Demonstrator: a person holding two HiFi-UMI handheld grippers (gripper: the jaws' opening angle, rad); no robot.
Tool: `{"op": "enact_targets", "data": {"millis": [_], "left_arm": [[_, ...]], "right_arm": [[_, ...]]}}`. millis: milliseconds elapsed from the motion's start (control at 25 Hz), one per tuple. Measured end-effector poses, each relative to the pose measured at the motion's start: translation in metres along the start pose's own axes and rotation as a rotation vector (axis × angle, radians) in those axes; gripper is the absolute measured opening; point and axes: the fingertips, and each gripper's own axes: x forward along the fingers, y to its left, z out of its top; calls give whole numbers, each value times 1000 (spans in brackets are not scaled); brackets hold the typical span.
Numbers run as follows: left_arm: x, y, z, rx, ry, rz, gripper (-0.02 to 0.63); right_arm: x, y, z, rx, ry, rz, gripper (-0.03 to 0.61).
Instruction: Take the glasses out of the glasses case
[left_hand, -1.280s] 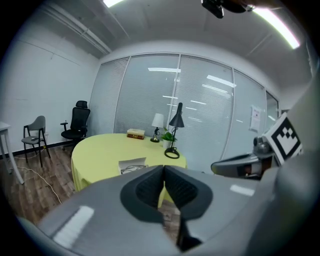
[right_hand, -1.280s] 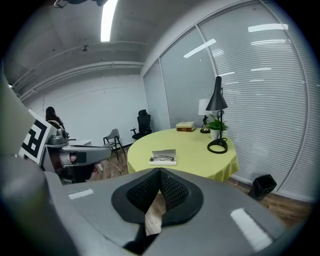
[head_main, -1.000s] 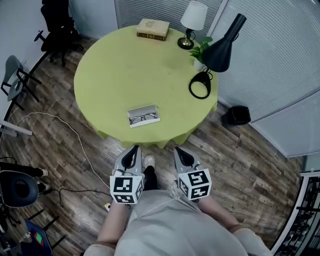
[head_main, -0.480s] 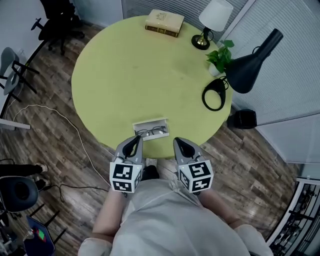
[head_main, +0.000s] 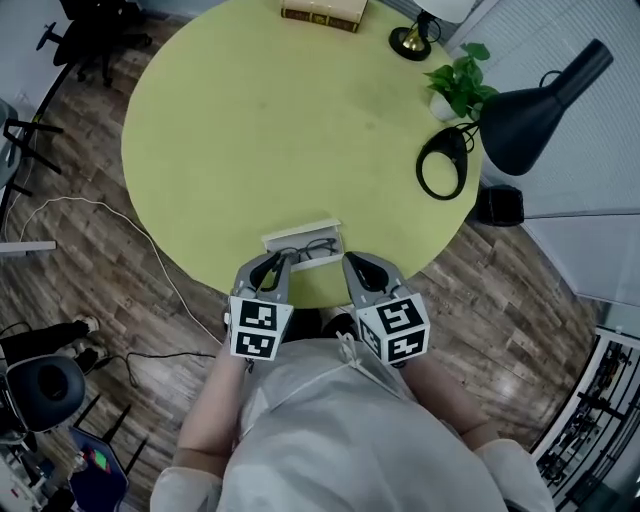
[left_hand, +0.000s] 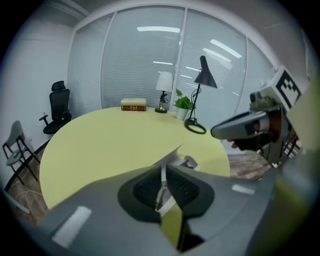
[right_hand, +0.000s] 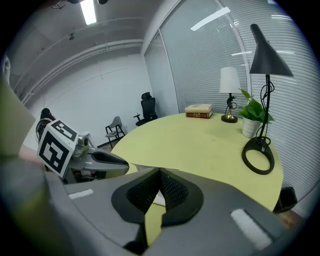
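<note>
**Head view.** A round yellow-green counter (head_main: 250, 130) carries an open white glasses case (head_main: 300, 232) at its near edge, with the glasses (head_main: 308, 250) lying inside it. The left gripper (head_main: 268, 272) and the right gripper (head_main: 362, 270) are held side by side over the near edge. Their tips point at the case, the left tip just beside its near left corner and the right tip just beside its right end. A book (head_main: 322, 10) lies at the far edge. Along the right edge stand a brass lamp foot (head_main: 412, 40), a potted plant (head_main: 460, 82) and a black desk lamp (head_main: 545, 98) on a ring base (head_main: 445, 165).

**Left gripper view.** The left gripper (left_hand: 163, 172) has its jaws a narrow slit apart and opening. No object is clamped between the pads, and a white strip of the glasses case (left_hand: 184, 160) shows through the slit and just past the tips. The right gripper (left_hand: 245, 127) appears at the right. The book (left_hand: 133, 104), a white-shaded lamp (left_hand: 164, 82), the plant (left_hand: 183, 102) and the black desk lamp (left_hand: 204, 75) line the far edge of the counter.

**Right gripper view.** The right gripper (right_hand: 160, 173) is closed, with its pads meeting at the tips and holding nothing. A white edge of the glasses case (right_hand: 142, 167) shows just beyond the tips. The left gripper (right_hand: 97, 162) enters from the left.
</note>
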Motion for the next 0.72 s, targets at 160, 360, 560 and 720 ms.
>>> {"op": "enact_targets", "data": {"millis": [160,360,560,720], "left_arm": [[19,-4,-13,85,105,-57,38],[35,-18,-14,202,179,-177,114],[50,-32,-20,328,270,-281,138],[59,-39,-27,382,348,-346,130]], "right_arm": [[13,-5,-11,10,33,5,-2],[19,-6,-21,30,66,6,-2],[20,-13,-29,51,88,-10,-2],[20,-21,-32,74,96,-26,0]]}}
